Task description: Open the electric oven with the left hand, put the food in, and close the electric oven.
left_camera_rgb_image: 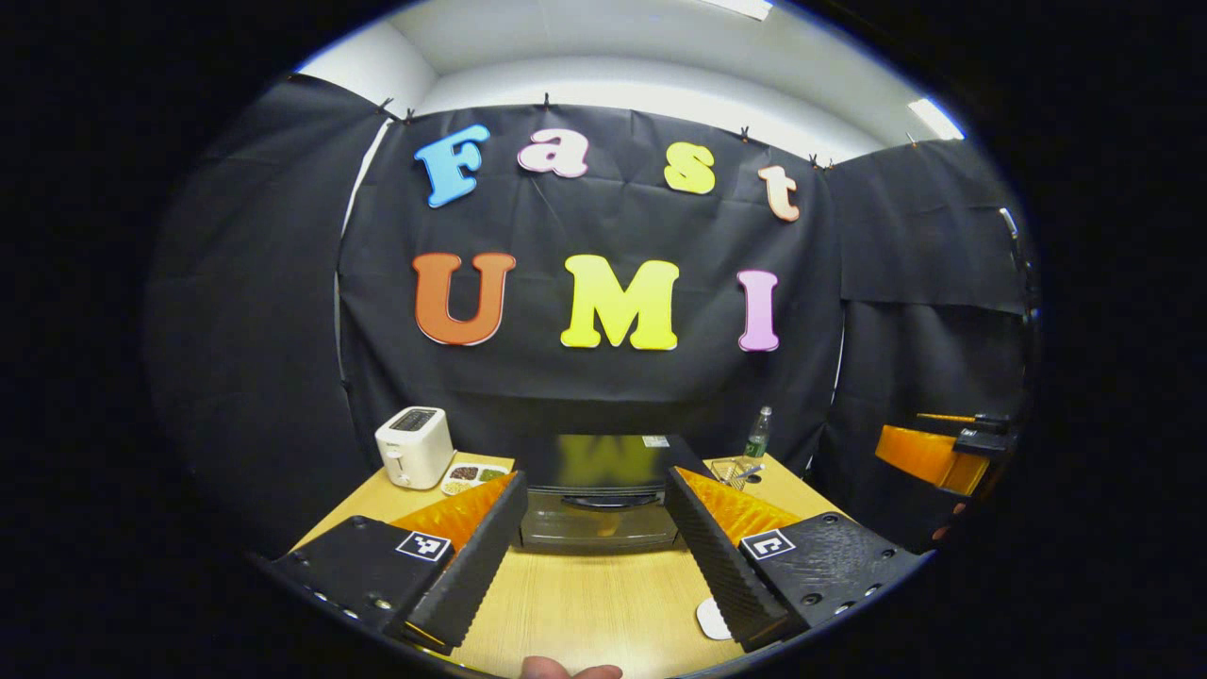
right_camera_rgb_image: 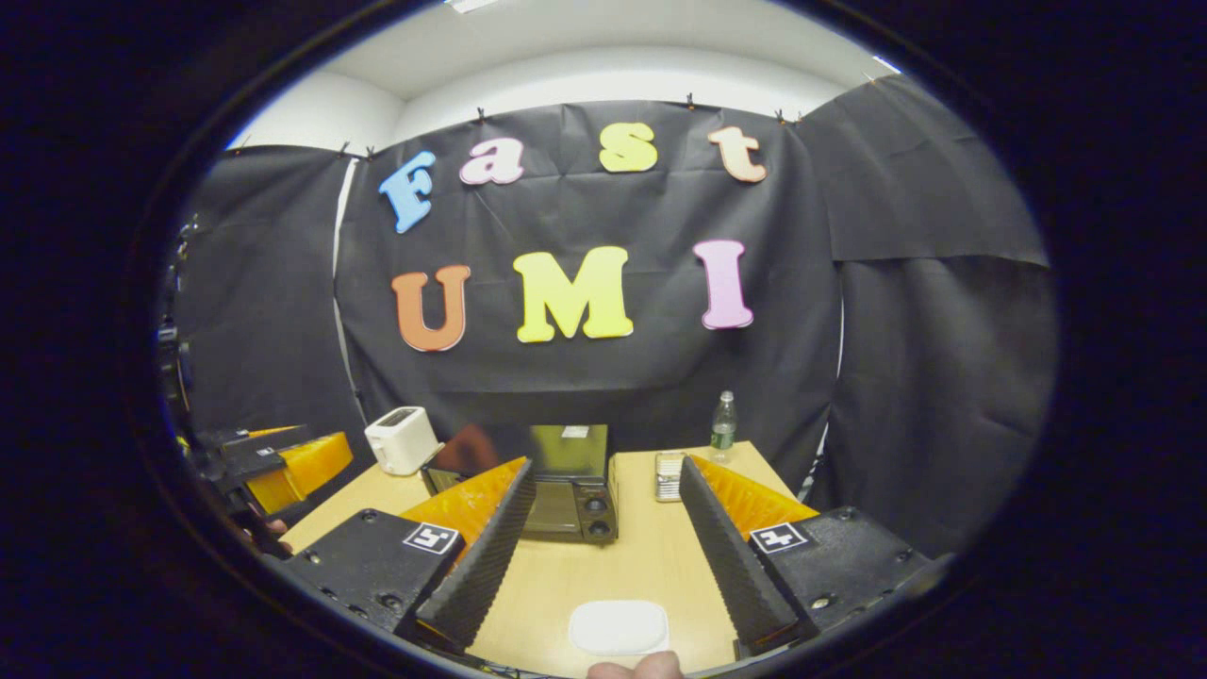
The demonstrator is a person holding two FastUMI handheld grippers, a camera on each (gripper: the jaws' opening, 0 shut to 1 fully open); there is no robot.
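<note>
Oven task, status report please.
Both tongs open, left, right, holding nothing. Oven door closed. White plate on table before it.

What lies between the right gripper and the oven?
In the right gripper view, a small white oblong pad lies on the table just ahead of the open right gripper; beyond it, bare wood runs up to the oven.

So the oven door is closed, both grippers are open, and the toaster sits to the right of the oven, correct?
One thing is off: the toaster sits to the left of the oven, as the left gripper view shows. The door is closed, and the left gripper and right gripper are both open.
</note>
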